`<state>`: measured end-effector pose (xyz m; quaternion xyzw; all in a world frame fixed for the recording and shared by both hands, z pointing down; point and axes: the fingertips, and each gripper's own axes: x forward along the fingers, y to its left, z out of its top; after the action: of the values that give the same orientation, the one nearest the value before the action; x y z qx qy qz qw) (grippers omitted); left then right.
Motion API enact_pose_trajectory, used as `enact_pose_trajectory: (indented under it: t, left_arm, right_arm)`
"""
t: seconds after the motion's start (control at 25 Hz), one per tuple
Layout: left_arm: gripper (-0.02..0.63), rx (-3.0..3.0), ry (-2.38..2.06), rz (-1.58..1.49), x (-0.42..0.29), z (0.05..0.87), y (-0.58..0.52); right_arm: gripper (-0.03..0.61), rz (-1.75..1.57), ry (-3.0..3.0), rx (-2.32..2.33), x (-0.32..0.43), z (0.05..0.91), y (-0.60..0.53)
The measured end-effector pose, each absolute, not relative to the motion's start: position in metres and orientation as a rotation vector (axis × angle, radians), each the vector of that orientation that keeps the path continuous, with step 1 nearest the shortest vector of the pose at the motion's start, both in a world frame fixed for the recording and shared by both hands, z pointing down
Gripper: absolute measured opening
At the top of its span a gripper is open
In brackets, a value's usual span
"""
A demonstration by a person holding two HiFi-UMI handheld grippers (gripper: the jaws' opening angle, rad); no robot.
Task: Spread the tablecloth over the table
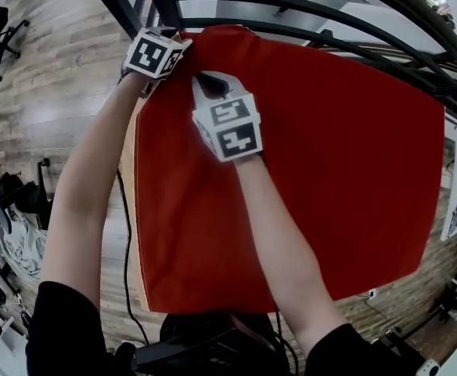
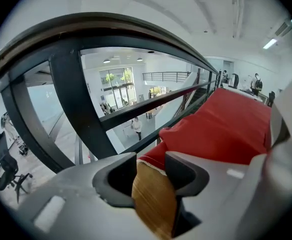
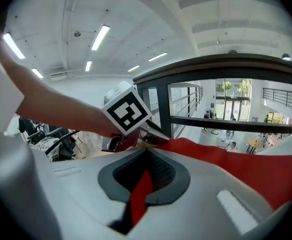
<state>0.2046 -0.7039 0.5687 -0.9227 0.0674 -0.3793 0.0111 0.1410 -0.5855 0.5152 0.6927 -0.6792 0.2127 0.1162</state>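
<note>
Left hand-held gripper [image 1: 183, 44] is sitting at the far left corner of the red tablecloth [image 1: 314, 163]. Its jaws are standing apart, straddling the wooden corner of the surface [image 2: 153, 204] and the cloth hem, not pinching. Right hand-held gripper [image 1: 207, 81] is working just beside it, jaws together, clamping a red fold of cloth. Tablecloth is lying spread over the surface, far edge near the black railing [image 1: 291, 6].

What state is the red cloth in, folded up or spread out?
Mostly spread: the red cloth lies flat over the table, though the right claw pinches a fold of it.
</note>
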Motion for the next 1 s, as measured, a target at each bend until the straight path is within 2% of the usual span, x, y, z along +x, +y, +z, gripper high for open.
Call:
enact_pose_trajectory:
  t: [0.16, 0.2, 0.24, 0.64, 0.68, 0.72, 0.76, 0.8, 0.92, 1.0]
  left_arm:
    - [0.125, -2.933, 0.125, -1.214, 0.207, 0.570, -0.700]
    - [0.087, -2.932, 0.110, -1.219, 0.208, 0.570, -0.699]
    - [0.020, -2.925, 0.095, -1.225, 0.208, 0.570, -0.699]
    - [0.017, -2.531, 0.184, -1.263, 0.192, 0.534, -0.786]
    - [0.022, -2.492, 0.220, -1.259, 0.191, 0.534, -0.795]
    - [0.054, -2.473, 0.265, -1.253, 0.188, 0.535, -0.804]
    - [0.153, -2.473, 0.319, -1.244, 0.184, 0.536, -0.810]
    - [0.206, -2.486, 0.372, -1.226, 0.179, 0.535, -0.815]
    - [0.238, -2.562, 0.431, -1.146, 0.164, 0.528, -0.807]
    - [0.231, -2.665, 0.397, -1.080, 0.157, 0.521, -0.781]
  right_arm:
    - [0.011, 0.668, -1.978, 2.033, 0.146, 0.524, -0.587]
    - [0.011, 0.681, -1.976, 2.034, 0.148, 0.527, -0.588]
    - [0.011, 0.689, -1.977, 2.034, 0.149, 0.529, -0.589]
    - [0.011, 0.663, -1.971, 1.997, 0.146, 0.538, -0.595]
    - [0.011, 0.665, -1.973, 1.993, 0.143, 0.539, -0.596]
    - [0.011, 0.663, -1.977, 1.989, 0.139, 0.539, -0.597]
    - [0.011, 0.658, -1.984, 1.986, 0.133, 0.537, -0.597]
    - [0.011, 0.652, -1.992, 1.984, 0.128, 0.534, -0.594]
    - [0.011, 0.644, -2.008, 1.997, 0.116, 0.524, -0.577]
    - [0.011, 0.645, -2.005, 2.033, 0.116, 0.517, -0.562]
